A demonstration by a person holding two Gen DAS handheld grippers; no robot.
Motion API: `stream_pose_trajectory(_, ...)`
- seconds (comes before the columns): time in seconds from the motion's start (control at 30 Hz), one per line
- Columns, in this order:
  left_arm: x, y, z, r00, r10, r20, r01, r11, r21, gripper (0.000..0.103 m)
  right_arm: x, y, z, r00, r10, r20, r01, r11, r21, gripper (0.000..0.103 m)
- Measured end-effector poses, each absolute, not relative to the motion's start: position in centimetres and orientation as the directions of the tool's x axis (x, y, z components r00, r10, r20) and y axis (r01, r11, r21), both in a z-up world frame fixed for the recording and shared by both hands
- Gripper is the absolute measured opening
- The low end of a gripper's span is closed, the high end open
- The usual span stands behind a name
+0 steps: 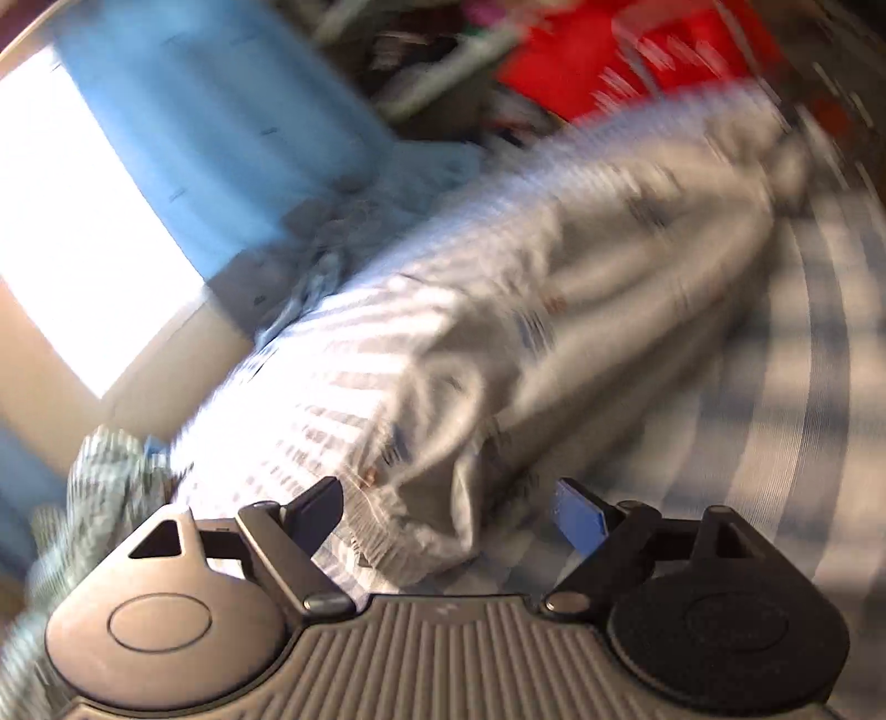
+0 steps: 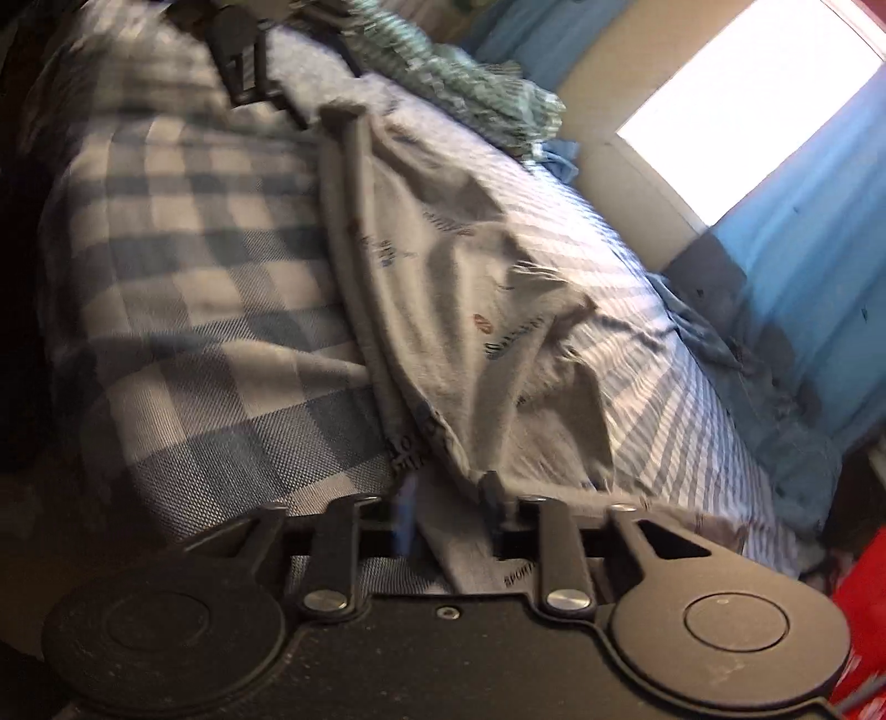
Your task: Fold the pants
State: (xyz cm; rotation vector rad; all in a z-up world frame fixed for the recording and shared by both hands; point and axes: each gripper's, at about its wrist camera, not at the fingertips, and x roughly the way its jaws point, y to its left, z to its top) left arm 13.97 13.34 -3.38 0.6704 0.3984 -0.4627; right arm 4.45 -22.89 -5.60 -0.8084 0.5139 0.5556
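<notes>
Left wrist view, heavily blurred: left gripper (image 1: 448, 509) with fingers (image 1: 315, 512) spread wide, nothing pinched between them. Grey pants (image 1: 554, 310) stretched out on the checked bedspread (image 1: 803, 399), directly ahead of the fingers and running away toward the upper right of the view. Near end of the pants, a gathered hem or waistband, bunched just beyond the fingertips and apart from both pads. Blue curtain (image 1: 232, 122) and bright window (image 1: 66, 221) off to the pants' left, a red crate (image 1: 637, 50) past their far end, a green patterned cloth (image 1: 105, 498) crumpled beside the near end.

Right wrist view: right gripper (image 2: 448, 498) half-open, with a fold of the pants (image 2: 470, 310) lying between its fingers (image 2: 490, 487); pads pressing or merely flanking the cloth, cannot tell through the blur. Long axis of the pants leading straight away from this gripper along the bed, dark side seam to the left. At the pants' far end, part of the other gripper in sight.

Judging by that: right hand nearer to a hold; next fold likely lengthwise along that axis.
</notes>
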Motion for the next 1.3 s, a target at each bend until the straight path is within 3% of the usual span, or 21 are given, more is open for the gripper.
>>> stream_pose_trajectory(0.07, 13.6, 12.1, -1.9, 0.857, -0.27, -0.438, 0.457, 0.793, 0.404, 0.102, 4.2, -24.1, -4.7, 0.781, 0.251, -0.572, -0.571, 0.66, -0.488, 0.068)
stream_pose_trajectory(0.13, 13.6, 10.1, -1.0, 0.875, -0.285, -0.39, 0.418, 0.853, 0.314, 0.103, 4.4, -25.3, -4.1, 0.823, 0.225, -0.521, -0.483, 0.759, -0.437, 0.078)
stream_pose_trajectory(0.2, 14.0, 6.8, -0.8, 0.876, -0.288, -0.386, 0.404, 0.876, 0.264, 0.103, 4.8, -26.1, -4.1, 0.862, 0.184, -0.473, -0.399, 0.822, -0.407, 0.094)
stream_pose_trajectory(0.23, 14.4, 5.0, -1.1, 0.876, -0.283, -0.389, 0.399, 0.88, 0.258, 0.103, 5.0, -26.3, -4.5, 0.883, 0.15, -0.445, -0.348, 0.845, -0.406, 0.096)
stream_pose_trajectory(0.43, 16.2, -1.5, -4.8, 0.847, -0.133, -0.514, 0.333, 0.887, 0.32, 0.102, 7.7, -27.1, -4.4, 0.923, 0.038, -0.384, -0.175, 0.928, -0.329, 0.098)
stream_pose_trajectory(0.57, 14.8, -0.5, -7.1, 0.83, -0.042, -0.556, 0.3, 0.874, 0.381, 0.102, 9.4, -26.7, -5.9, 0.858, 0.034, -0.513, -0.262, 0.887, -0.38, 0.099)
stream_pose_trajectory(0.63, 13.7, 0.1, -7.0, 0.832, -0.046, -0.553, 0.309, 0.866, 0.393, 0.102, 8.6, -27.0, -7.0, 0.85, 0.02, -0.527, -0.293, 0.849, -0.44, 0.098)
stream_pose_trajectory(0.87, 13.7, -3.2, -2.4, 0.816, -0.327, -0.478, 0.476, 0.849, 0.232, 0.103, 7.2, -36.3, -1.8, 0.858, 0.112, -0.501, -0.253, 0.942, -0.223, 0.102)
stream_pose_trajectory(1.0, 16.0, -8.8, -1.1, 0.755, -0.487, -0.44, 0.586, 0.801, 0.119, 0.103, 12.3, -41.5, 1.7, 0.839, 0.119, -0.53, -0.209, 0.971, -0.115, 0.102)
stream_pose_trajectory(1.1, 19.0, -12.4, -1.6, 0.692, -0.551, -0.466, 0.623, 0.782, -0.001, 0.102, 18.6, -43.9, 2.8, 0.804, 0.121, -0.582, -0.176, 0.984, -0.038, 0.102)
stream_pose_trajectory(1.23, 22.7, -15.2, -3.8, 0.604, -0.558, -0.569, 0.597, 0.79, -0.14, 0.081, 27.3, -45.0, 2.3, 0.723, 0.148, -0.675, -0.124, 0.989, 0.084, 0.098)
stream_pose_trajectory(1.3, 23.9, -15.3, -5.2, 0.564, -0.554, -0.612, 0.577, 0.795, -0.189, 0.076, 31.4, -44.6, 1.8, 0.685, 0.136, -0.716, -0.103, 0.991, 0.089, 0.085)
